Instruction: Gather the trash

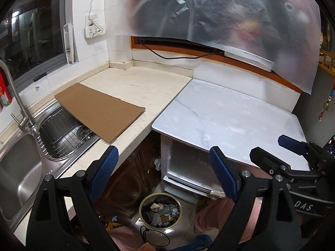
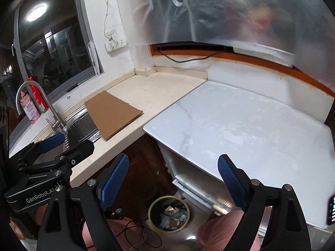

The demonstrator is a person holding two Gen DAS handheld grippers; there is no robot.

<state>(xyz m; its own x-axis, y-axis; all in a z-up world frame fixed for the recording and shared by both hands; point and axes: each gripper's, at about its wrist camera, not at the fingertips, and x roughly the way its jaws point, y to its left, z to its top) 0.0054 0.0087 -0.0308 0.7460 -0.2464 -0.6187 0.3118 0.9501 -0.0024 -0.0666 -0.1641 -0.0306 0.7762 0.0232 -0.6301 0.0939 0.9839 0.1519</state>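
1. Your left gripper has its jaws wide apart with nothing between them.
2. Your right gripper also stands spread and empty.
3. The trash lies in the round bin on the floor, below the white tabletop's near-left corner.
4. A cardboard sheet overhangs the sink's far edge.

Indoor lighting was even and moderately bright. A round ceiling lamp reflected in the dark window. Soft glare lay on the white marble table top. Fisheye distortion bent all edges; corners were vignetted black. The hanging plastic sheet appeared blurred.
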